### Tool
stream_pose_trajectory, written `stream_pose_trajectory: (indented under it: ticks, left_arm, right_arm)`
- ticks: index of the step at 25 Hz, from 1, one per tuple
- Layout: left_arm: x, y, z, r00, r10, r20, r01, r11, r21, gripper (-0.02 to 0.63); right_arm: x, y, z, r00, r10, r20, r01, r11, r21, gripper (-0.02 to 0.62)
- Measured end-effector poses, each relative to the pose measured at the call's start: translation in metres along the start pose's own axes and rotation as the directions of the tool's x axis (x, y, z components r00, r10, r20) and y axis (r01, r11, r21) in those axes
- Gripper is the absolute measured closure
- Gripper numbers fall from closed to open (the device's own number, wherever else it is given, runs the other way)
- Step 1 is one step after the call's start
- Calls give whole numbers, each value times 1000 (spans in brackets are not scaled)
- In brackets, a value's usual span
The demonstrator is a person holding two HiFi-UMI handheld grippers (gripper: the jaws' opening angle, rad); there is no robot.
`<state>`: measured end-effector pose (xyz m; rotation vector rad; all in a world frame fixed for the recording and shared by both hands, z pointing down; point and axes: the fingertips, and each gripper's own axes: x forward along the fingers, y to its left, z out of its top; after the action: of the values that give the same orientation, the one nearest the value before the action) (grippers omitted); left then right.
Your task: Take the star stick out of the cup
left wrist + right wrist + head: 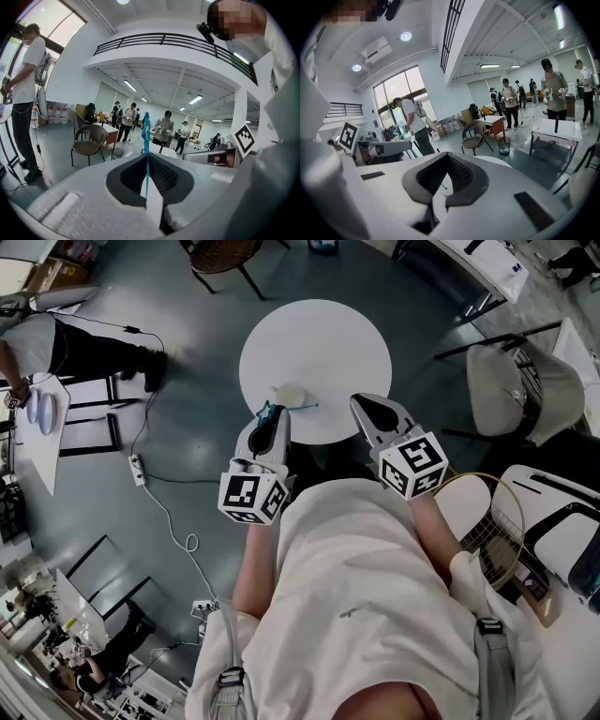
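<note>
A pale cup (289, 393) sits on the round white table (319, 329), near its front edge. A thin teal stick (306, 407) lies beside the cup. My left gripper (269, 420) hovers just in front of the cup, shut on the blue star stick (146, 154). That stick rises straight out of the jaws, star end (146, 120) up, clear of the cup. My left gripper (147, 190) points out at the room. My right gripper (377, 414) is at the table's right front edge, shut and empty. Past my right gripper (442, 193) a bit of the cup (449, 181) shows.
A wicker chair (223, 253) stands behind the table and a white chair (523, 381) to the right. A racket (489, 526) lies by my right side. A power strip and cable (139, 469) run over the floor at left, near a person (56, 345). Several people stand in the distance.
</note>
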<state>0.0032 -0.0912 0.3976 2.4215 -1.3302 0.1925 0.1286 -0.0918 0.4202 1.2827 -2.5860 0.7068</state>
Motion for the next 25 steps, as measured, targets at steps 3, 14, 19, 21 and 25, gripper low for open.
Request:
stream_pose_trajectory:
  ticks: [3,14,19,21,25]
  left_arm:
    - [3,-5,2,1000,0,-12,0,1000,30,584]
    - [3,-7,1,996,-59,-74,65,995,77,584]
    - [-5,-2,2,992,-96,-83,104,991,88,584]
    - [-14,5,-1,990,-107,-90,114,990,86,584]
    - [-38,20,-8,989,-116,-90,124,989,79,584]
  right_arm:
    - [-1,-4,0,1000,-1,1,1,1000,7,589]
    - [-4,-5,3,997,-57,45,56,998,25,589]
    - [-6,7,0,994,-93,62,92,996,20,589]
    - [-5,17,-3,992,-111,67,109,994,22,589]
    - [-5,42,-13,988,-139,71,139,990,-1,591]
